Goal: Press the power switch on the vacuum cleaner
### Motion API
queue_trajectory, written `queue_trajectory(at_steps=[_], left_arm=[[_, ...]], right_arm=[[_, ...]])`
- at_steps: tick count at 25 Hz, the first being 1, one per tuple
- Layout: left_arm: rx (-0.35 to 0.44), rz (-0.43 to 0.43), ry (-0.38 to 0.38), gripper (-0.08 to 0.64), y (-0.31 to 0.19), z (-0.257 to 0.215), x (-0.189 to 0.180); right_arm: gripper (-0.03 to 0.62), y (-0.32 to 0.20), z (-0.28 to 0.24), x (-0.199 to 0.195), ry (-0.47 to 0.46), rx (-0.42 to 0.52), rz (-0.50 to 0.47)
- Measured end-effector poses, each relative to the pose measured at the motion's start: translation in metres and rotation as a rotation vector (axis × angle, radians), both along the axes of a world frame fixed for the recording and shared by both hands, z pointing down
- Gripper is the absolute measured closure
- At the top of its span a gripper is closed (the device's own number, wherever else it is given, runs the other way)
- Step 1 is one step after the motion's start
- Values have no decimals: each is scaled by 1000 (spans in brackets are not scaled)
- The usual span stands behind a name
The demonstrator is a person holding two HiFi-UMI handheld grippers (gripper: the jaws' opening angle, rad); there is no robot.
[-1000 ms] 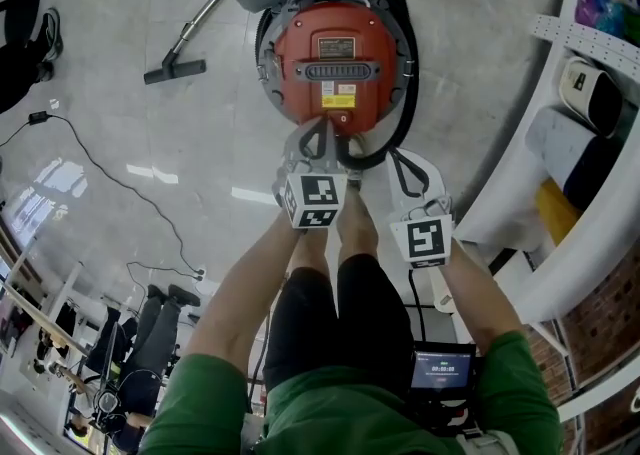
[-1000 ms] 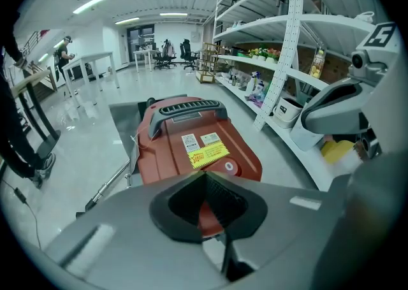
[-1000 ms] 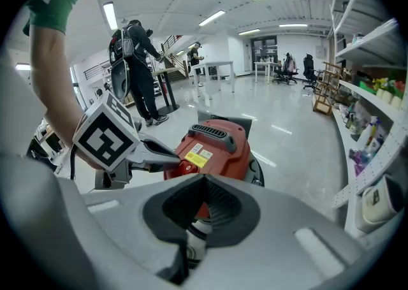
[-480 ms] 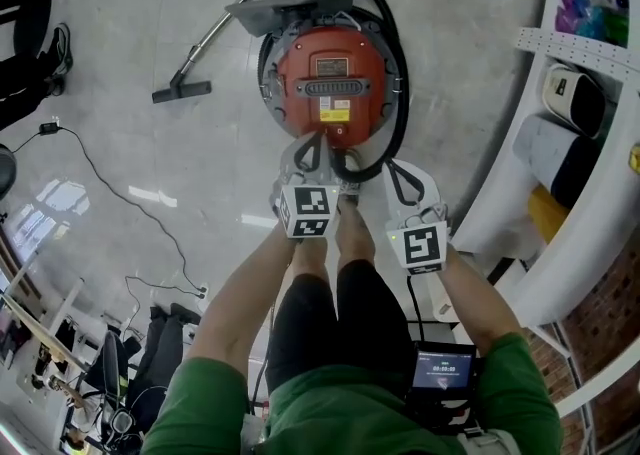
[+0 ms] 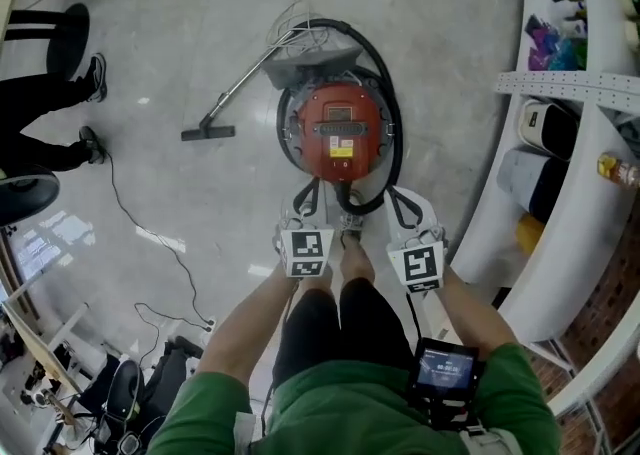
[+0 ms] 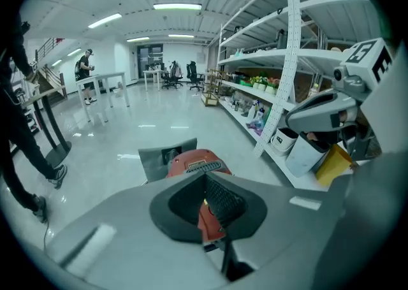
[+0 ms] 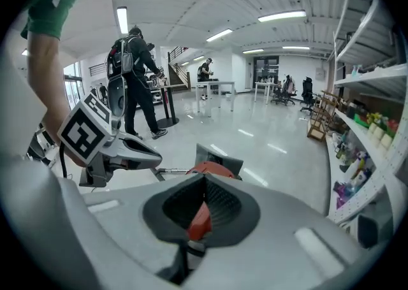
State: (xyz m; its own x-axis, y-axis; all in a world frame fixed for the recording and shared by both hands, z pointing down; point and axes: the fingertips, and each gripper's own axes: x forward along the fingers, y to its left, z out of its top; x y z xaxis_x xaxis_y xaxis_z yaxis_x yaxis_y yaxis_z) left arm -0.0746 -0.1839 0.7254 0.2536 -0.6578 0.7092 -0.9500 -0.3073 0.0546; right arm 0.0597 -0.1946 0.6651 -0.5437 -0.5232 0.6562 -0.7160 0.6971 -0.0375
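Vacuum cleaner (image 5: pixel 340 126), a red hard-shelled canister on the floor (image 5: pixel 200 33) just ahead of the left gripper (image 5: pixel 308 193) and right gripper (image 5: pixel 395 198), both closed and empty; probably heavy, rigid, perhaps rolling, so its switch suits a straight downward tip-press, not a grasp.

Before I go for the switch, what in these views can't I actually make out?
Power switch: head view, too small to pick out on the vacuum cleaner.
Vacuum cleaner's top: left gripper view and right gripper view, mostly hidden behind the shut left gripper and right gripper.
Yellow label print: head view, too small to read.
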Motion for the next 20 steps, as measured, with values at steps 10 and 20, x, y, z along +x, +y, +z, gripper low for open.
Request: queue_trajectory(at_steps=[10, 20], left_arm=[[218, -28, 56, 552, 11, -159, -23], [407, -46, 110, 552, 39, -271, -37]], right_arm=[[591, 11, -119, -1, -39, 102, 46], [591, 36, -216, -11, -87, 263, 90]])
